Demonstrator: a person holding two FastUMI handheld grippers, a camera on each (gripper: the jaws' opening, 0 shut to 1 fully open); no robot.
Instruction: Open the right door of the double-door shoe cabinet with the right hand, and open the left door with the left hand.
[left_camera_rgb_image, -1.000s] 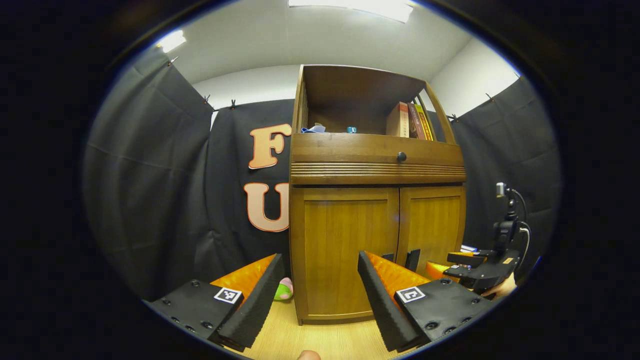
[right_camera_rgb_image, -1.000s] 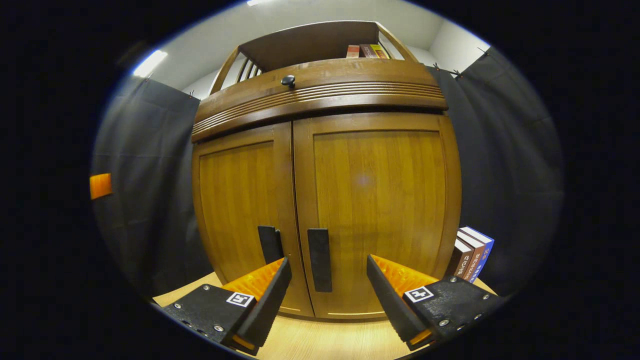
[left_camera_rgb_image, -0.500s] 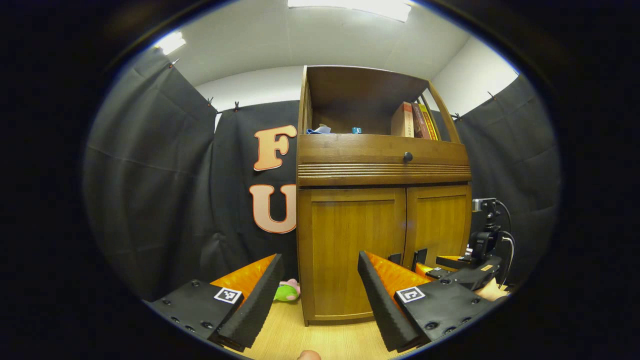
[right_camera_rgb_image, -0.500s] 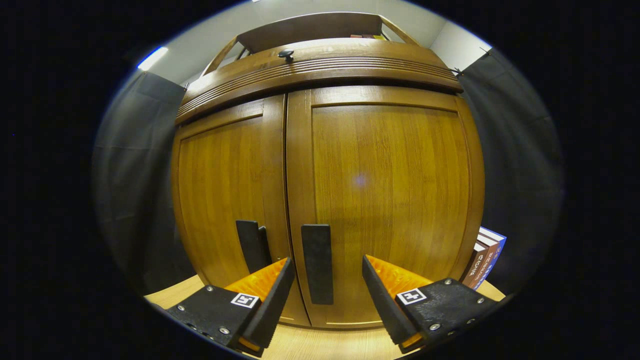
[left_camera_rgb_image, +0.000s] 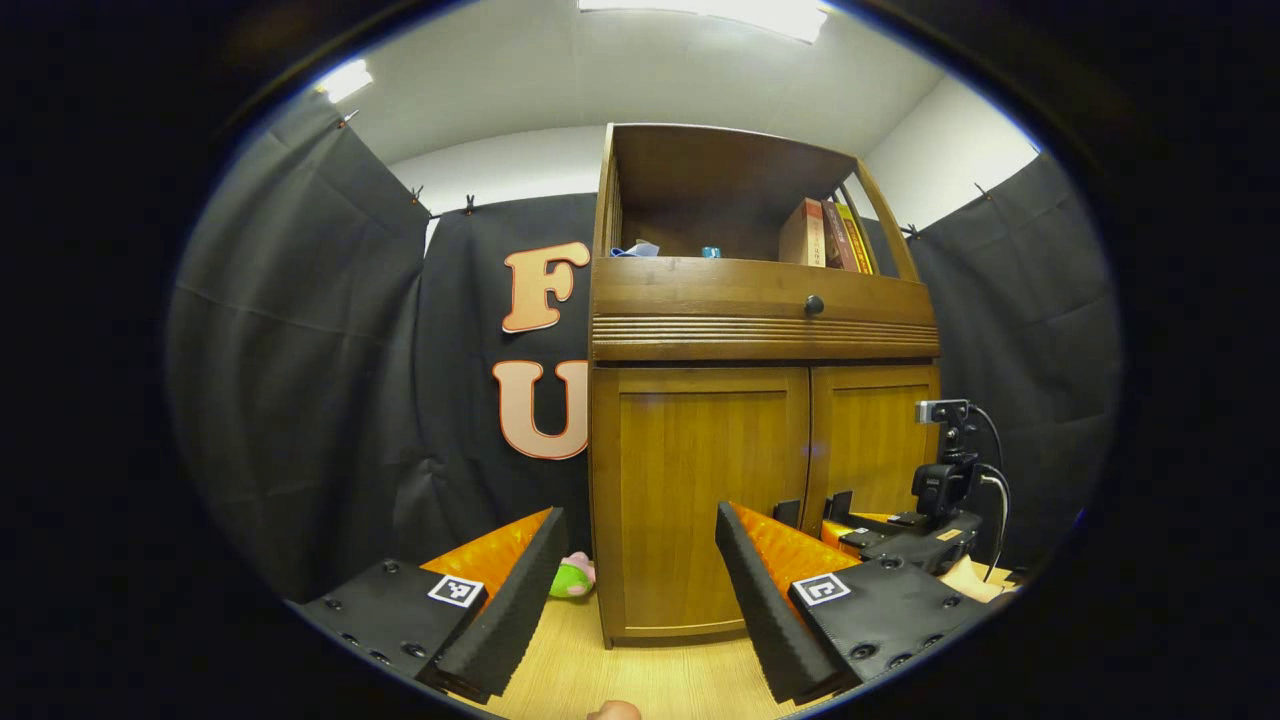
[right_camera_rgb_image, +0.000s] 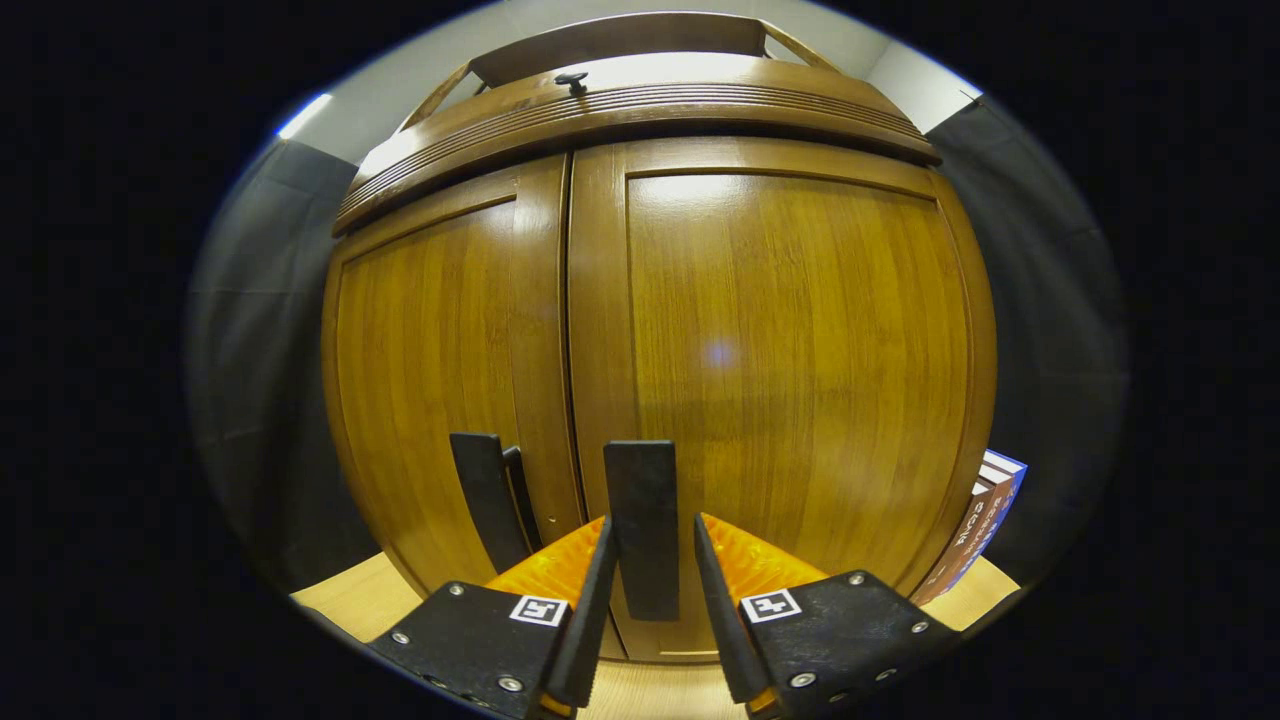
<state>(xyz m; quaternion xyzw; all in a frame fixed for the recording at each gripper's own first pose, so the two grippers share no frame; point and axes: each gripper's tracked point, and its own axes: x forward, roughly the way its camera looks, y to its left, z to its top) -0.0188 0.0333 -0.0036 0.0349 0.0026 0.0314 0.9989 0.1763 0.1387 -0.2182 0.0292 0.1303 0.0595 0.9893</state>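
Right gripper straddling the right door's handle, left gripper well back

The shoe cabinet (left_camera_rgb_image: 760, 450) stood on the wooden floor (left_camera_rgb_image: 650, 680) with both doors shut, the right door (right_camera_rgb_image: 790, 380) and left door (right_camera_rgb_image: 440, 370) meeting at the centre seam. The right door's handle (right_camera_rgb_image: 643, 525), an upright bar with its long axis vertical, lay straight ahead of the right gripper (right_camera_rgb_image: 645, 580), whose fingers had narrowed to either side of the bar; whether they pressed on it could not be told. The left door's handle (right_camera_rgb_image: 487, 500) stood just beside it across the seam. The left gripper (left_camera_rgb_image: 635, 570) hung wide open, well apart from the cabinet, so the right hand was much the nearer.
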